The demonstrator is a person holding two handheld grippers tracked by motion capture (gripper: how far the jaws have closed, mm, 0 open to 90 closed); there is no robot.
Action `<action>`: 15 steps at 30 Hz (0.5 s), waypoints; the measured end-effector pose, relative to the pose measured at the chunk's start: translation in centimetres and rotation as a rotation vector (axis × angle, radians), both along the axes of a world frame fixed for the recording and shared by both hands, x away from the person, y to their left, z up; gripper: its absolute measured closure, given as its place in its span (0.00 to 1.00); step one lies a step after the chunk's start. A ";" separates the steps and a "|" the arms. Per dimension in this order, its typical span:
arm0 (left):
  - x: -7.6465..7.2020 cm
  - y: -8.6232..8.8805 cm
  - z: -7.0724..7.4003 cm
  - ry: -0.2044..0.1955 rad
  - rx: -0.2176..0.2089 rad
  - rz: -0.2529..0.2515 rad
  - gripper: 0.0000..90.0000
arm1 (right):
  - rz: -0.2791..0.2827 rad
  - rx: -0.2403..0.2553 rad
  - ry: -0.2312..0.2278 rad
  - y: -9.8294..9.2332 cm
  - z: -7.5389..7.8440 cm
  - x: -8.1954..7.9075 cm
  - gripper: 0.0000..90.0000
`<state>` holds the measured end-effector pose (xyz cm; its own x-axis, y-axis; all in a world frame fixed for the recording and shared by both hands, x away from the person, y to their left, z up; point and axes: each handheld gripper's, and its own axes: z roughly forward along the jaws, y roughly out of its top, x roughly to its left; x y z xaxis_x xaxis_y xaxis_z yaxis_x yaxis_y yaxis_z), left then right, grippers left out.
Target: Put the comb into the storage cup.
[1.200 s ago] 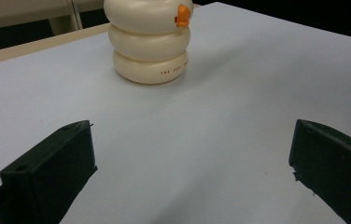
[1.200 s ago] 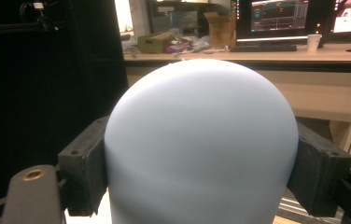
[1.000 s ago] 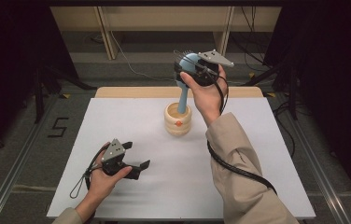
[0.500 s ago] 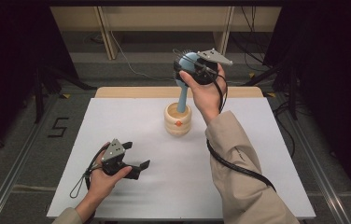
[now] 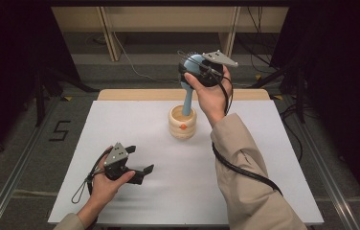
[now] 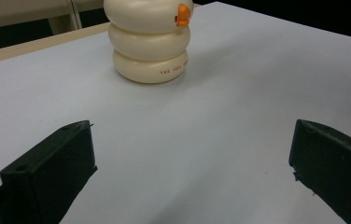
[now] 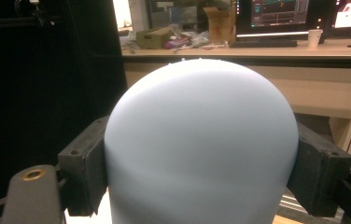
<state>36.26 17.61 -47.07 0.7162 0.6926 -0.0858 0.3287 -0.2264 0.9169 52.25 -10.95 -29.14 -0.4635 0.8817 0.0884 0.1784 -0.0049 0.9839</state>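
Above the holder [image 5: 182,122], your right gripper [image 5: 198,72] clamps the blue brush [image 5: 188,98], handle tip inside, exactly as a second ago: no progress. Your left gripper [image 5: 142,171] rests wide, empty.

Pale blue round-headed plastic hairbrush [image 5: 188,91], cream ribbed ceramic holder [image 5: 182,123] with orange beak mark [image 6: 182,15], plain white table sheet [image 5: 264,143], black gripper jaws.
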 end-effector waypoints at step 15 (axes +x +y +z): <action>0.0 0.0 0.0 0.001 0.000 -0.002 0.00 | -0.010 -0.005 0.019 0.1 -0.5 0.6 0.22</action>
